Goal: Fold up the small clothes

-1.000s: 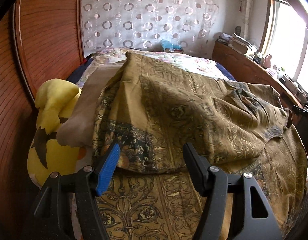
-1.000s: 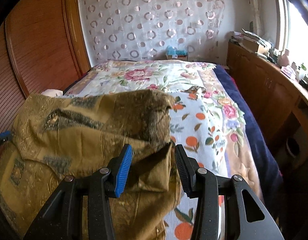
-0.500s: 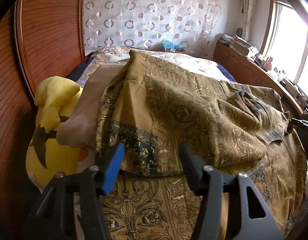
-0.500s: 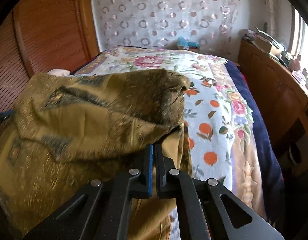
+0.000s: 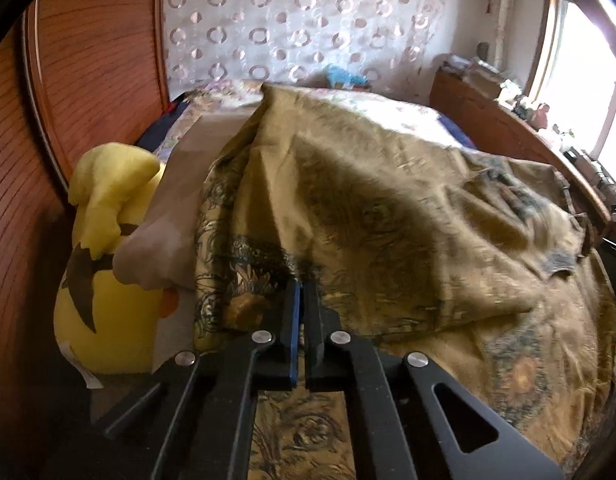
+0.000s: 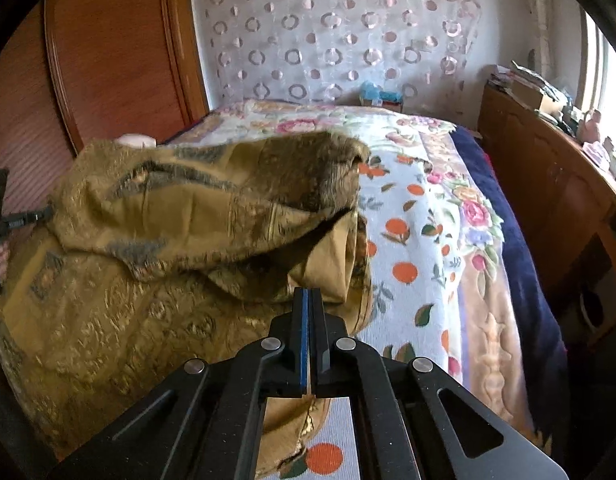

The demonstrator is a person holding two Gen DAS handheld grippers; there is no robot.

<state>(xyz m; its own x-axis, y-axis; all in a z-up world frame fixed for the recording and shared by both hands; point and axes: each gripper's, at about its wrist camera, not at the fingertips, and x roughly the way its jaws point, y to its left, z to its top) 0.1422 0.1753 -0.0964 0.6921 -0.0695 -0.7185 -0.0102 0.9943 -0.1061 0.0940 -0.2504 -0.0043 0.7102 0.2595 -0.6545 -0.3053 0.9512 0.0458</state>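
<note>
Nearest, our left gripper: jaws just closed, pinched on the folded edge of the gold patterned garment, at its left side. Our right gripper: fully closed, nipping the same garment at its right corner, so we judge both ends are secured for a fold. The garment lies heaped across the floral bedspread. Beside it: yellow plush toy. Farthest: circle-patterned curtain.
</note>
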